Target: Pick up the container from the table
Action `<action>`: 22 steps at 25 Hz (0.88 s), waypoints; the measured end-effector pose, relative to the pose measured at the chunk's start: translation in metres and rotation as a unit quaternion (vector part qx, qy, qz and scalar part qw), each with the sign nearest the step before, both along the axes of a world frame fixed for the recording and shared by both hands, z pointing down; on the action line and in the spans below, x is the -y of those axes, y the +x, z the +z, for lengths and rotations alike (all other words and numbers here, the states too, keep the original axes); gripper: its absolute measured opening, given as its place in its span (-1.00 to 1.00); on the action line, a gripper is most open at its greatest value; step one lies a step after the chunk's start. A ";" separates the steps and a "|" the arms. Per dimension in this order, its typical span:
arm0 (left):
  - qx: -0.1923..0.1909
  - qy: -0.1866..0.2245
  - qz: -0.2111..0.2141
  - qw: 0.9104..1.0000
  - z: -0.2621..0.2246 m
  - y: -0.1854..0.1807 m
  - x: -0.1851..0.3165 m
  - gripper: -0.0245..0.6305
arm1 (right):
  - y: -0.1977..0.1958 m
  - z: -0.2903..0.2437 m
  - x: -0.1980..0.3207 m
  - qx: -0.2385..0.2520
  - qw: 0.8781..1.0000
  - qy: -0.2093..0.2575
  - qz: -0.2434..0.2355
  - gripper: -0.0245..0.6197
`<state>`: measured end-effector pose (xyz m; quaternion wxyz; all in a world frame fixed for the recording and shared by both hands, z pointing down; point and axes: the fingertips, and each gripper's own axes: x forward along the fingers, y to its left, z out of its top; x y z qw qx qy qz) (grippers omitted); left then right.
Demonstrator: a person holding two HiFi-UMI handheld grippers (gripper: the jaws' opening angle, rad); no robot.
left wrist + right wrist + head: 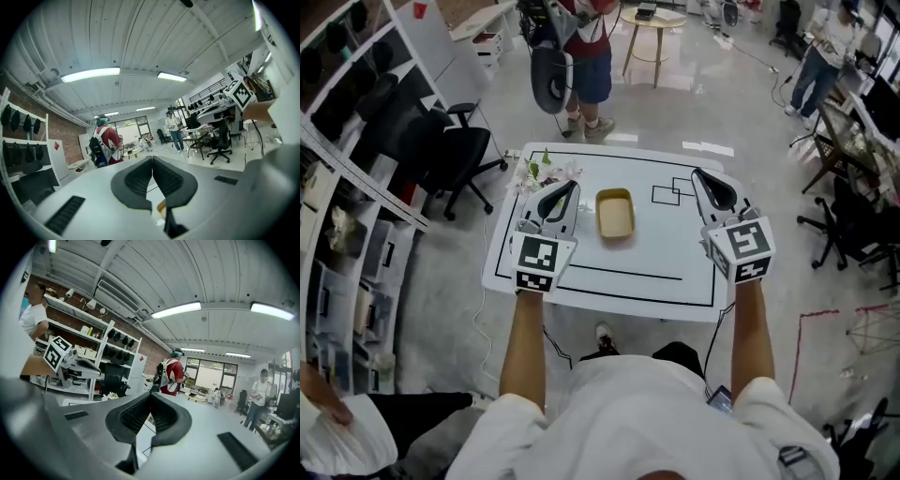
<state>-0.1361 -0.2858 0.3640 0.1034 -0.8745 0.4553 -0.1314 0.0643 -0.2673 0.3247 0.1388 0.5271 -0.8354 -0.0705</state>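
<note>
Left gripper (pixel 152 157): my fingers are closed tip to tip, with nothing clamped between them. Right gripper (pixel 151 393): my fingers are likewise together and empty. I hold both grippers over the white table (pixel 600 286), pointing away from me and slightly downward, one at each side of the container (pixel 615 214).

The container is a shallow, rectangular, tan tray. It sits flat on the table top, roughly at the centre, inside the black border line (pixel 619 273) marked on the surface. It lies between my two grippers, nearer the left one, and neither touches it. In the left gripper view, a small tan edge of it shows below the closed pads.

A small bunch of white flowers (pixel 548 174) lies near the far left corner of the table, just beyond the left gripper. A black office chair (pixel 455 150) stands off the table's left side. A person in a red top (pixel 586 47) stands beyond the far edge.
</note>
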 end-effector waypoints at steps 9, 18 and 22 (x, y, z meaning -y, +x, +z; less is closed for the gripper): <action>0.070 -0.111 0.003 0.991 0.097 0.046 0.049 -0.69 | 0.045 0.071 0.044 -0.003 0.998 -0.066 -0.012 -0.88; 0.114 -0.217 0.022 0.969 0.203 0.103 0.061 -0.54 | 0.093 0.136 0.070 0.002 0.991 -0.135 -0.018 -0.88; 0.154 -0.264 0.054 0.950 0.256 0.122 0.055 -0.44 | 0.099 0.159 0.072 0.004 0.987 -0.158 -0.019 -0.88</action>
